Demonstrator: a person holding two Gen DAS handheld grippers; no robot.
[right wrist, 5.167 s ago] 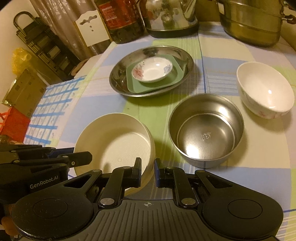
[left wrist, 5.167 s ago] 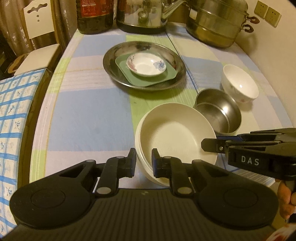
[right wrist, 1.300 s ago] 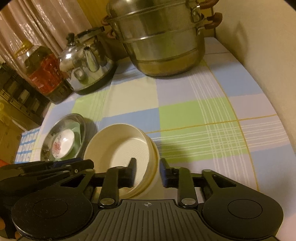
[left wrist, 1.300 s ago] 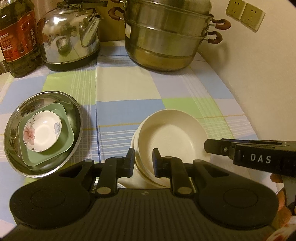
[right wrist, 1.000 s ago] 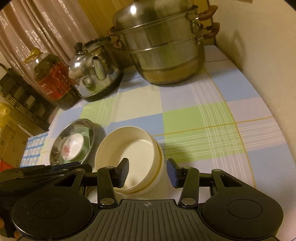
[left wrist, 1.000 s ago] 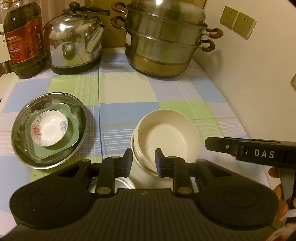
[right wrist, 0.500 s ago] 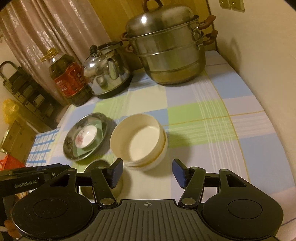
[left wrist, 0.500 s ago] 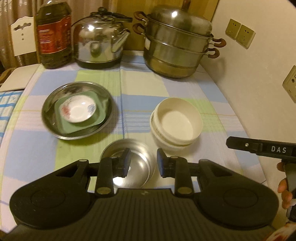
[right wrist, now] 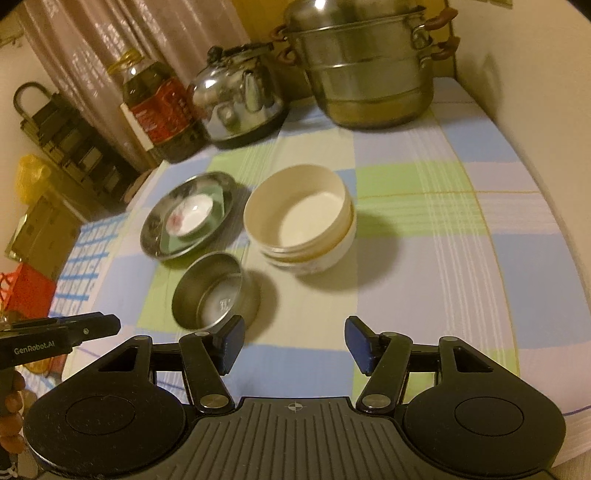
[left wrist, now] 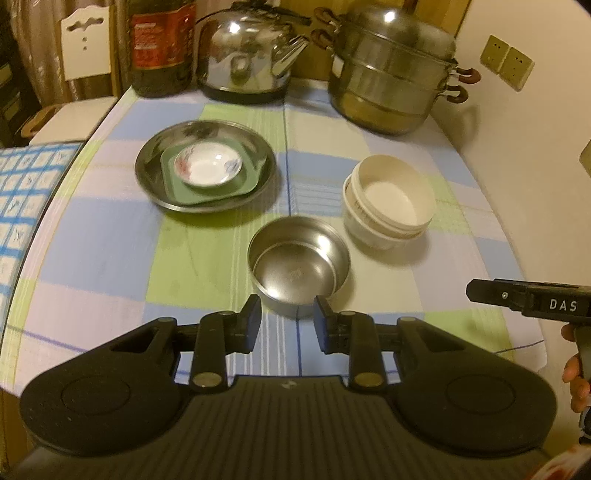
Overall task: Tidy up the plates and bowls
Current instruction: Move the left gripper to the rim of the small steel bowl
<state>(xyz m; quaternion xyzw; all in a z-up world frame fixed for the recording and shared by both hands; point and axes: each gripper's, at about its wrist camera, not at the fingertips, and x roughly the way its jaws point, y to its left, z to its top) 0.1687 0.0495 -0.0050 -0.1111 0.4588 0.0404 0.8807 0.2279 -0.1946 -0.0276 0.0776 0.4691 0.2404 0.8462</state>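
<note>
The left gripper (left wrist: 287, 320) hung over the near edge of the bench (left wrist: 110, 251), its two black fingers a little way apart with nothing between them. Just past its tips sat the small round shiny steel bowl (left wrist: 298, 263), not touching them. The right gripper (right wrist: 291, 343) had its fingers spread wide, and it held nothing too. It stayed above the checked blue, green and white cloth (right wrist: 424, 236) that covered the bench.

A bit farther back and to the right stood the cream round bowl (left wrist: 391, 195), which sat inside the white bowl with a faint pattern (left wrist: 365, 230). The two made a short stack. The steel bowl was near that stack but apart from it.

To the left lay the wide round steel plate (left wrist: 147, 166). On it rested the green square plate with round corners (left wrist: 247, 181), and on that sat the small white dish with flowers painted inside (left wrist: 208, 168).

At the back of the bench were the dark oil bottle with a red label (left wrist: 162, 48), the shiny steel kettle (left wrist: 245, 55) and the big steel steamer pot with brown handles (left wrist: 391, 74). A pale wall with two beige sockets (left wrist: 508, 66) ran along the right side. A curtain (right wrist: 155, 33) hung behind the bottle.

The top of the bottle was cut off in the left wrist view. Only a few fingers of each hand showed at the picture edges.
</note>
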